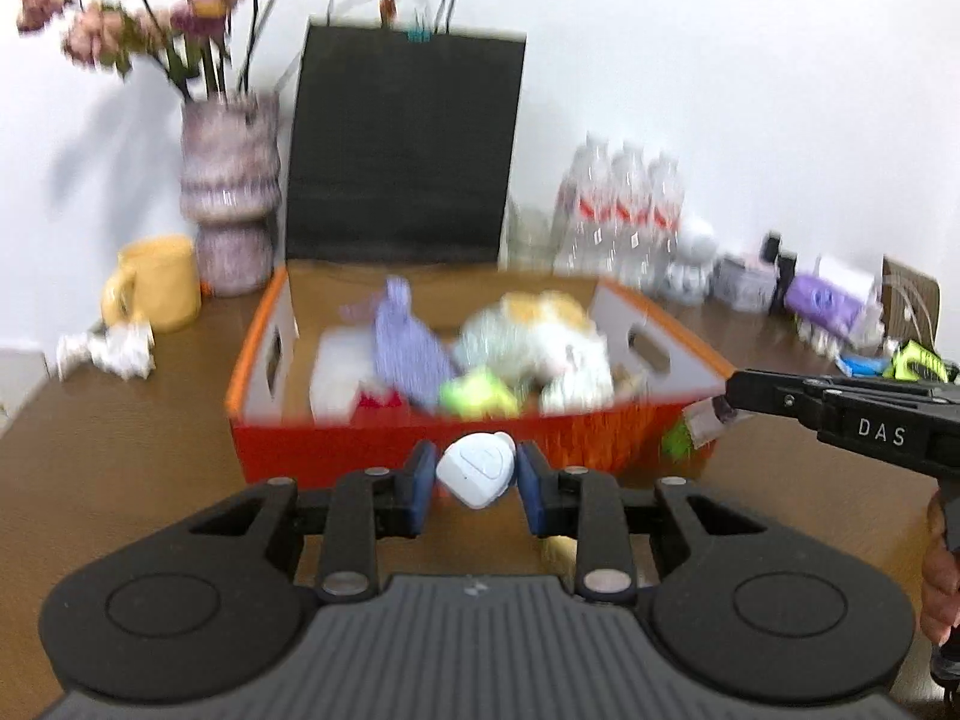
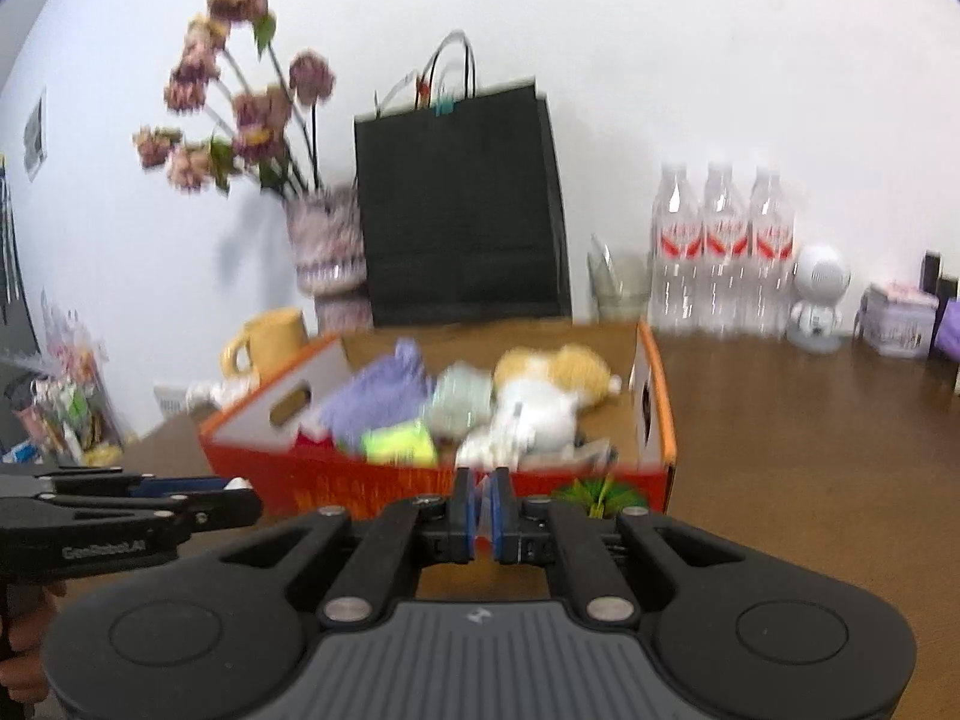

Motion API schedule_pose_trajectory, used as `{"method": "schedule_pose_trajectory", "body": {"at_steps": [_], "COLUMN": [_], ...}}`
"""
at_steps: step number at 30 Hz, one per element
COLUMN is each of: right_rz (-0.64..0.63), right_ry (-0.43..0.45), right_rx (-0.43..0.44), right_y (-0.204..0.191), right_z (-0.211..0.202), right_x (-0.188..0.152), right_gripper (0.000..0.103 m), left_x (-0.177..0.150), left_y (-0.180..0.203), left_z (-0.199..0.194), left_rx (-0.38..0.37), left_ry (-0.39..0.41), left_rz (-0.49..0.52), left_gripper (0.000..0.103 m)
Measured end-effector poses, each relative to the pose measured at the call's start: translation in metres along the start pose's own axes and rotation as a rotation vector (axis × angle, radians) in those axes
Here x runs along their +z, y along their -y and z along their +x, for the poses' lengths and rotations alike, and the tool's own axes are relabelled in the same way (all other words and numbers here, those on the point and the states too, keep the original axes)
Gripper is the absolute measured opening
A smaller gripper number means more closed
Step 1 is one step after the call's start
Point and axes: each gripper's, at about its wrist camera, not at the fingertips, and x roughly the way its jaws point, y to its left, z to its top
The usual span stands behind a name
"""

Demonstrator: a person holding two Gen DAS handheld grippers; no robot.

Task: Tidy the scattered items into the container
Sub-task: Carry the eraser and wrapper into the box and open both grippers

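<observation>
Both grippers are mid-carry, I'd say. The left gripper [image 1: 477, 474] has its jaws closed partway on a small white plastic gadget [image 1: 477, 468], held just short of the orange box [image 1: 468, 450] on the wooden table [image 1: 120, 468]. The right gripper [image 2: 480, 510] is pinched nearly shut on something thin; too blurry to name, looks like a small packet [image 1: 711, 417] from the left view. Box already holds plush toys [image 2: 540, 396]. Next move, I reckon: lift over the front wall, then release.
</observation>
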Motion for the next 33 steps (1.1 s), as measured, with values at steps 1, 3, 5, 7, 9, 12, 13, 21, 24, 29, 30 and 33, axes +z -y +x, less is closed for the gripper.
{"method": "schedule_pose_trajectory", "body": {"at_steps": [1, 3, 5, 7, 9, 12, 13, 21, 24, 29, 30, 33], "right_rz": [0.005, 0.009, 0.003, 0.001, -0.001, 0.002, 0.000, -0.032, -0.029, 0.016, 0.027, 0.024], "right_ry": [0.019, 0.051, 0.076, 0.079, 0.069, 0.039, 0.023, -0.089, -0.087, -0.105, -0.104, -0.091], "right_rx": [-0.005, -0.013, -0.030, -0.052, -0.078, -0.107, -0.114, -0.139, -0.136, -0.109, -0.099, -0.083], "right_y": [0.001, 0.005, 0.008, 0.014, 0.019, 0.027, 0.030, 0.044, 0.047, 0.052, 0.053, 0.050], "right_z": [0.001, 0.004, 0.014, 0.031, 0.051, 0.085, 0.097, 0.159, 0.159, 0.156, 0.155, 0.150], "right_x": [0.006, 0.020, 0.034, 0.044, 0.052, 0.055, 0.055, 0.043, 0.042, 0.042, 0.042, 0.044], "right_gripper": [0.004, 0.004, 0.004, 0.004, 0.004, 0.004, 0.004, 0.005, 0.006, 0.028, 0.041, 0.076], "left_x": [0.007, 0.023, 0.039, 0.052, 0.060, 0.066, 0.067, 0.061, 0.058, 0.058, 0.059, 0.061], "left_y": [-0.001, -0.004, -0.010, -0.018, -0.026, -0.038, -0.043, -0.063, -0.064, -0.060, -0.059, -0.055], "left_z": [0.000, 0.002, 0.010, 0.023, 0.041, 0.074, 0.085, 0.137, 0.144, 0.139, 0.137, 0.129], "left_rx": [0.010, 0.032, 0.055, 0.071, 0.082, 0.127, 0.138, 0.162, 0.171, 0.177, 0.177, 0.180], "left_ry": [0.020, 0.063, 0.095, 0.110, 0.098, 0.060, 0.041, -0.071, -0.089, -0.068, -0.055, -0.024], "left_rz": [0.004, 0.007, -0.005, -0.020, -0.028, -0.027, -0.024, -0.006, -0.001, 0.005, 0.009, 0.007], "left_gripper": [0.030, 0.030, 0.030, 0.030, 0.030, 0.030, 0.030, 0.030, 0.031, 0.053, 0.063, 0.094]}}
